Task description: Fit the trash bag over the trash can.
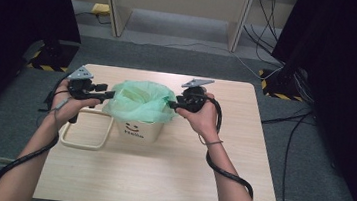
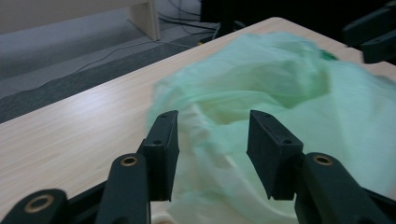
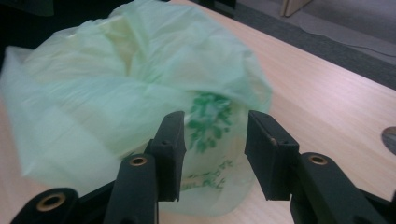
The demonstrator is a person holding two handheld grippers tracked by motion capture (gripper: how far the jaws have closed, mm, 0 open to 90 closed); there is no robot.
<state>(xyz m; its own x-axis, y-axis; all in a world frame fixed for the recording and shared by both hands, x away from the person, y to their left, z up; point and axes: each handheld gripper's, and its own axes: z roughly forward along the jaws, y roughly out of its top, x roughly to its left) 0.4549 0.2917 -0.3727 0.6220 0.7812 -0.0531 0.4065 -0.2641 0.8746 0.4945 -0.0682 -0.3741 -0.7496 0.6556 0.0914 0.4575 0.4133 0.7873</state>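
I have the cream bin (image 1: 142,128) standing upright near the middle of the wooden table (image 1: 168,175), a smiley face and the word "Hello" on its near side, with a pale green plastic bag (image 1: 142,101) billowing out of its top and draped over the rim. My left gripper (image 1: 108,94) sits at the bag's left edge and my right gripper (image 1: 171,105) at its right edge, the two facing each other across the bin. In the left gripper view the jaws stand well apart with the green film bunched between and beyond them; nothing is pinched, and I cannot tell whether the pads touch the plastic. In the right gripper view the jaws are likewise spread wide, framing the part of the bag that carries a dark green leaf print (image 3: 208,120), again with no grip on it. A cream ring-shaped frame (image 1: 85,131) lies flat on the table just left of the bin, under my left hand (image 1: 72,105).
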